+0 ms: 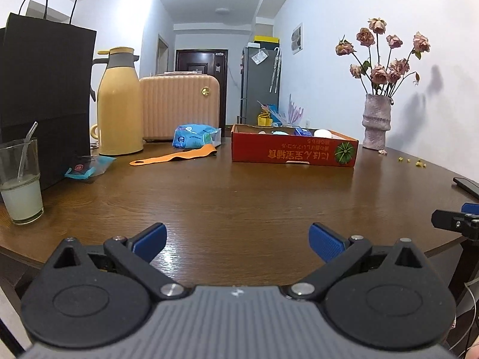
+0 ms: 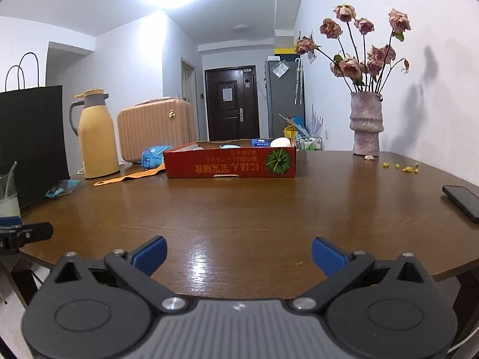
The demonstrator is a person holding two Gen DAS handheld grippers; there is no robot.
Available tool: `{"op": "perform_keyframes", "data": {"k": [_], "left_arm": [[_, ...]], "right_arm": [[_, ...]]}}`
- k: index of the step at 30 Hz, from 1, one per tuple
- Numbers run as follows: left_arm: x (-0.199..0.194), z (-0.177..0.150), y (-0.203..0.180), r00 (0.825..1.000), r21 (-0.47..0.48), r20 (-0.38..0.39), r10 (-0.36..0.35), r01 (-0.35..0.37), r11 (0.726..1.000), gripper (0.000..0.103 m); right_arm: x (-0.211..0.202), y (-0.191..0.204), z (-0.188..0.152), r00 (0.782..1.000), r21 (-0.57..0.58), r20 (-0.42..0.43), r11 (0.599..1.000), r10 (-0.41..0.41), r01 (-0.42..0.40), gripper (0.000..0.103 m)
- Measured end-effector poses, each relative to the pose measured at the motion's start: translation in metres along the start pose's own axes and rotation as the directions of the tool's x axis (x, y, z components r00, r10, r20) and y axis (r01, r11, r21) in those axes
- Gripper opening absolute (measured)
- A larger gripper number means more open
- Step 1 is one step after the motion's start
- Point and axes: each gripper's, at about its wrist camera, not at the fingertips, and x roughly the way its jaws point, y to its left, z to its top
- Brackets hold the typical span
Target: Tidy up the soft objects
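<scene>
A: Left wrist view: both the left gripper (image 1: pixel 238 240) and the right gripper (image 2: pixel 239 254) hang spread wide and empty over the table's near edge (image 1: pixel 239 203)

B: The orange strap (image 1: pixel 176 156) and blue soft pack (image 1: pixel 194 136) lie toward the far left edge, beside the red cardboard tray (image 1: pixel 292 154); a careless reach could topple the glass of pale drink (image 1: pixel 21 191)
</scene>
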Motion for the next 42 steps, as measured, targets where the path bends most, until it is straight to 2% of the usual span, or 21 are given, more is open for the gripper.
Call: {"op": "perform_keyframes", "data": {"k": [16, 31, 42], "left_arm": [[0.013, -0.014, 0.002, 0.998, 0.005, -0.068, 0.009, -0.008, 1.0, 0.103], [0.016, -0.018, 0.004, 0.996, 0.005, -0.09, 0.009, -0.009, 1.0, 0.103], [0.017, -0.018, 0.006, 0.995, -0.006, -0.1, 0.007, -0.007, 1.0, 0.103]], "right_arm": [[0.011, 0.002, -0.015, 0.998, 0.029, -0.059, 0.999, 0.02, -0.018, 0.103], [0.02, 0.006, -0.02, 0.995, 0.028, -0.092, 0.999, 0.027, -0.025, 0.103], [0.02, 0.007, -0.018, 0.996, 0.026, -0.086, 0.999, 0.022, -0.02, 0.103]]}}
